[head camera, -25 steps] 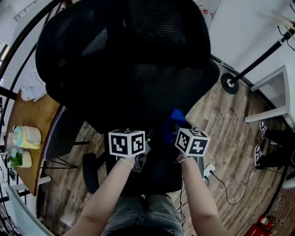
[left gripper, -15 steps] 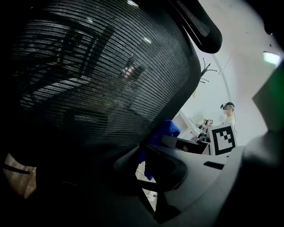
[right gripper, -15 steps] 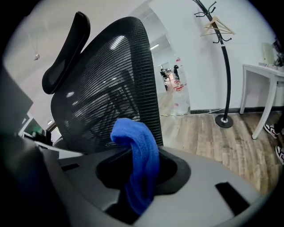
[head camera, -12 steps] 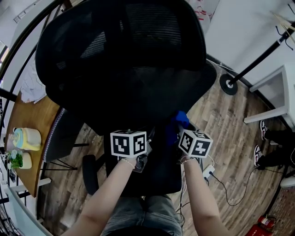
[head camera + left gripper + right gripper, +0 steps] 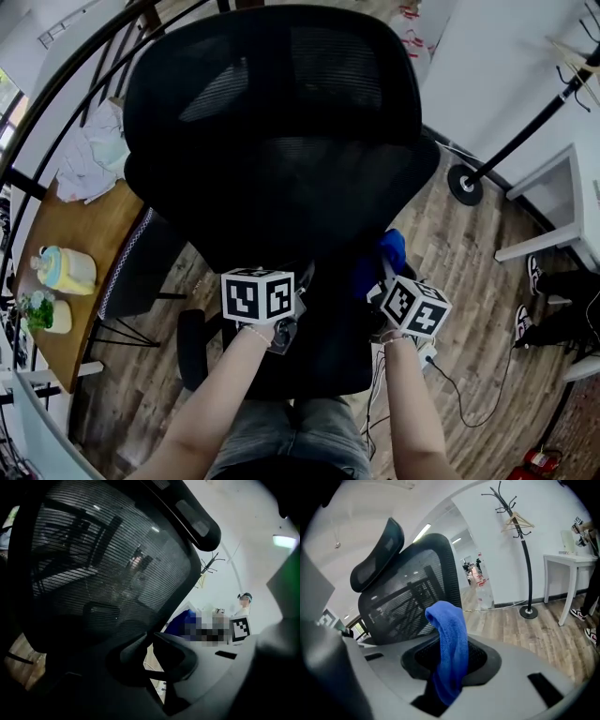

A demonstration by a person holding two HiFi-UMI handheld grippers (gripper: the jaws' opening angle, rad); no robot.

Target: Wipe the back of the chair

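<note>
The black mesh chair back (image 5: 281, 141) fills the upper middle of the head view, with its headrest (image 5: 197, 522) at the top. My right gripper (image 5: 377, 277) is shut on a blue cloth (image 5: 386, 255) at the lower right edge of the chair back. In the right gripper view the blue cloth (image 5: 450, 644) stands up out of the right gripper (image 5: 450, 667), and the chair back (image 5: 408, 602) lies just left of it. My left gripper (image 5: 302, 277) sits low against the chair back (image 5: 108, 559). Its jaws look closed with nothing between them, as seen at the left gripper (image 5: 149, 641).
A wooden table (image 5: 66, 234) with a cup (image 5: 64, 270) stands at the left, beside a second dark chair (image 5: 141, 272). A coat stand base (image 5: 466, 171) and a white table (image 5: 562, 187) are at the right. Cables (image 5: 450, 375) lie on the wood floor, near a person's shoes (image 5: 530, 319).
My right gripper has carried the blue cloth to the right along the chair back's lower edge. The chair back has shifted right in view. The left gripper has barely moved.
</note>
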